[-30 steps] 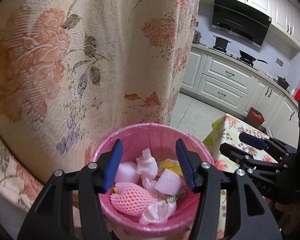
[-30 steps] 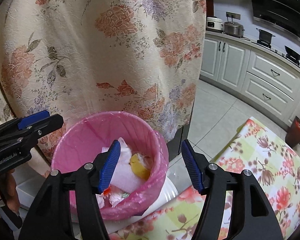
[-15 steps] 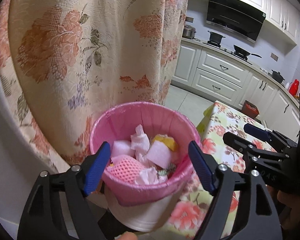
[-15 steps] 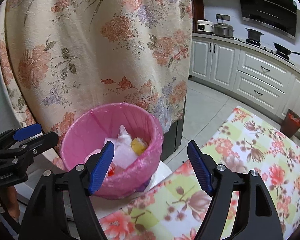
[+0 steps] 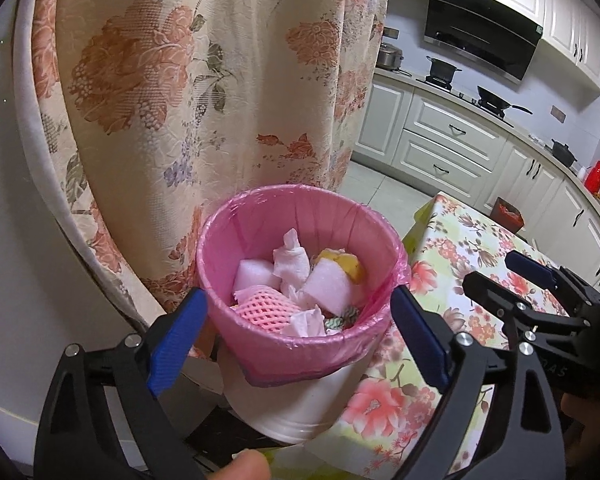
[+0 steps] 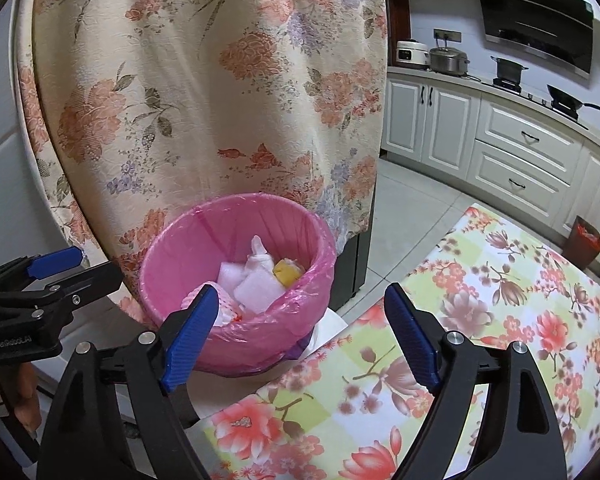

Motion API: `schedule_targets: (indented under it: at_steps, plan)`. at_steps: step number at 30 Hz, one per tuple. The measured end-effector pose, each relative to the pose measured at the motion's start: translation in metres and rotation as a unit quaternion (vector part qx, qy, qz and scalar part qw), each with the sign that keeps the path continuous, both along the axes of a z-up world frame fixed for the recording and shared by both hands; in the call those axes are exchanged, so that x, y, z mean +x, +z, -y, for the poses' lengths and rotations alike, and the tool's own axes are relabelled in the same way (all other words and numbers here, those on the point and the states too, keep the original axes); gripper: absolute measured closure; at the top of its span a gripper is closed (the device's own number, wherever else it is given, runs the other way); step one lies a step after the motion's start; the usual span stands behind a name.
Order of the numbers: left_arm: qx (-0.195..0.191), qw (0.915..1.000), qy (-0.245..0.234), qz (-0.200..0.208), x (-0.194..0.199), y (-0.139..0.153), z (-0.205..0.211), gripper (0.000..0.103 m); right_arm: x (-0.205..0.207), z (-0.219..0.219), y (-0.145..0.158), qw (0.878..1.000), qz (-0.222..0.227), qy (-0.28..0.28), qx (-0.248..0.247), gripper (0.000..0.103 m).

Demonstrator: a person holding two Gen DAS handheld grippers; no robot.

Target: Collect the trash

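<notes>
A white bin with a pink bag liner [image 5: 268, 216] [image 6: 172, 252] stands by the table corner. It holds crumpled tissues [image 5: 292, 260], white foam pieces [image 6: 260, 288], a pink foam fruit net [image 5: 264, 310] and a yellow scrap [image 5: 344, 264]. My left gripper [image 5: 300, 336] is open and empty, its blue pads on either side of the bin's near rim. My right gripper [image 6: 296, 336] is open and empty, just right of the bin above the table edge. Each gripper shows in the other's view, the right [image 5: 516, 280] and the left [image 6: 56, 272].
A floral curtain [image 5: 204, 92] hangs right behind the bin. A table with a floral cloth [image 6: 480, 320] lies to the right. White kitchen cabinets [image 6: 520, 148] with pots and a stove hood are at the back, and a small red-lined bin [image 6: 586, 240] is on the tiled floor.
Both grippers have pulled back and up from the bin and opened wider. The bin now looks smaller and lower in both views, and more of the table shows.
</notes>
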State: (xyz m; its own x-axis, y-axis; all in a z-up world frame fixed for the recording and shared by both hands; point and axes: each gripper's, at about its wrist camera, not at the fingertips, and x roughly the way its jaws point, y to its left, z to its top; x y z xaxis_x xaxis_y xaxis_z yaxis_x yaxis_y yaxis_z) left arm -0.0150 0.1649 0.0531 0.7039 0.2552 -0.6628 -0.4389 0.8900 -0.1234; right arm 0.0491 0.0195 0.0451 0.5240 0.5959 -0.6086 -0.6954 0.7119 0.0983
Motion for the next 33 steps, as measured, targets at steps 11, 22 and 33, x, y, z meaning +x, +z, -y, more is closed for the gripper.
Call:
schedule_targets:
  at_steps: [11, 22, 33]
  plan:
    - [0.000, 1.0000, 0.000, 0.000, -0.0007, -0.0001, -0.0013, 0.013, -0.0009, -0.0021, -0.0005, 1.000, 0.001, 0.001, -0.001, 0.023]
    - [-0.002, 1.0000, 0.001, -0.001, -0.0019, 0.0019, -0.0026, 0.013, 0.0001, -0.0024, -0.0015, 1.000, -0.001, 0.004, 0.000, 0.023]
    - [-0.001, 1.0000, 0.002, -0.001, -0.0028, 0.0015, -0.0037, 0.013, 0.0010, -0.0017, -0.0005, 1.000, -0.001, 0.004, 0.000, 0.023]
